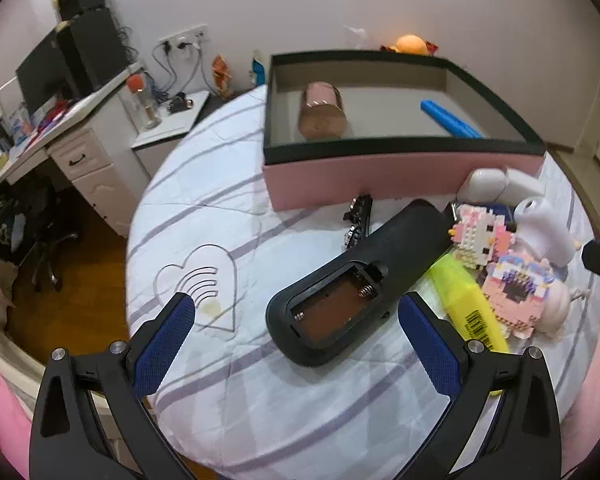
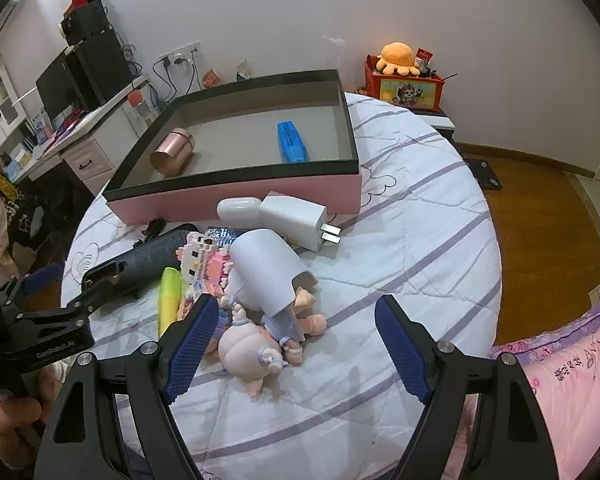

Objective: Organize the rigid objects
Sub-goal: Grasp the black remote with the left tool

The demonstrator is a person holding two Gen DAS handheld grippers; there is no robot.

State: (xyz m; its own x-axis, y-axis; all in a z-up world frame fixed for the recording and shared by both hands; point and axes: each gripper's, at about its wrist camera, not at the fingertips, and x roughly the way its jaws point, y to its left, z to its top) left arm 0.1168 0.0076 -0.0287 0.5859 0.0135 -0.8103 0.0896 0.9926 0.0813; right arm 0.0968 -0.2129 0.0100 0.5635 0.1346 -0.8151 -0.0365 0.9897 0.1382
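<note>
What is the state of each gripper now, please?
Left gripper: open, holding nothing, above the black remote.
Right gripper: open, holding nothing.

A white desk [image 1: 66,136] with a dark monitor [image 1: 40,74] stands left of the striped bedsheet [image 2: 420,248]. An orange octopus plush [image 2: 398,56] sits on a red box [image 2: 406,90] by the wall.

A striped bedsheet [image 2: 400,240] covers the bed. On it are placed a pink box [image 2: 236,196], remote [image 1: 356,276], charger [image 2: 296,216] and highlighter [image 1: 468,300].
</note>
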